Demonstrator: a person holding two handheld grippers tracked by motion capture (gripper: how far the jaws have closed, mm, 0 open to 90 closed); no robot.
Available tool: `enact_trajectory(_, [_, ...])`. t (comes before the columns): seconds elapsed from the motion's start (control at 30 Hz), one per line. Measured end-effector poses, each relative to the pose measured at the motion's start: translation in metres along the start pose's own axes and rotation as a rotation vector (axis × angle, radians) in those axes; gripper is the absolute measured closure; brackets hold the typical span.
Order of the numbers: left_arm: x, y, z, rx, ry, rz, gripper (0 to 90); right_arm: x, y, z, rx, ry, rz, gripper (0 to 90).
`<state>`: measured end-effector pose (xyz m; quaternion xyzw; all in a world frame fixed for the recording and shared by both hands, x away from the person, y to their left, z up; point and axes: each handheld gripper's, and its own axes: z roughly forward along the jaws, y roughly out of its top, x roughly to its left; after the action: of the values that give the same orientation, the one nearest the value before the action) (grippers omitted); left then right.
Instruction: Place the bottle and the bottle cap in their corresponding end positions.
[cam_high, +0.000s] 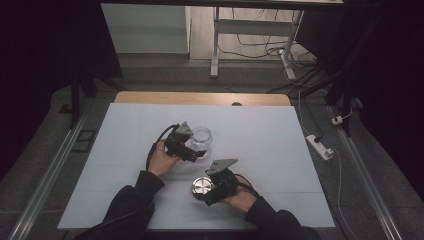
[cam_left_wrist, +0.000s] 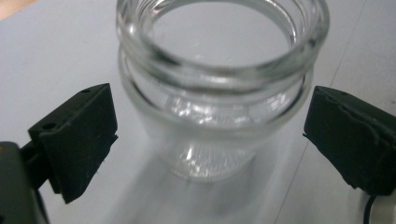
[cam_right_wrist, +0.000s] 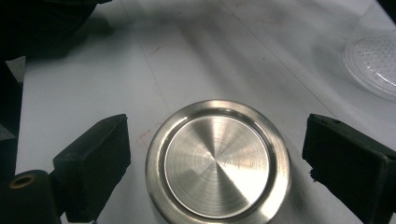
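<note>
While the right gripper (cam_right_wrist: 215, 163) is gaping wide, a brushed-steel lid (cam_right_wrist: 217, 161) is lying untouched between its jaws; farther off, the left gripper (cam_left_wrist: 210, 140) is spreading around an empty clear glass jar (cam_left_wrist: 219, 84), gripping nothing.

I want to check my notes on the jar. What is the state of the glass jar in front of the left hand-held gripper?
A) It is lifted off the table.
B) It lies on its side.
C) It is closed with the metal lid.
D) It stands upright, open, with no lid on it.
D: the glass jar stands on the table, mouth open, while the metal lid lies apart by the right hand-held gripper.
</note>
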<state>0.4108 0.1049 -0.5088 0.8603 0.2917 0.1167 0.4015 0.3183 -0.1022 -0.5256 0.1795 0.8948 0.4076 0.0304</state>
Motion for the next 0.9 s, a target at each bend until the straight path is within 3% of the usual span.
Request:
enact_trajectory(0.43, [-0.008,-0.009,-0.014,0.007,-0.006,-0.017,0.0,0.002,0.004,-0.009,-0.029,0.0,0.009,5.9])
enact_trajectory(0.9, [-0.017,-0.016,-0.025,0.001,-0.061,-0.024,0.0,0.0,0.002,-0.019,-0.043,-0.004,0.018,0.4])
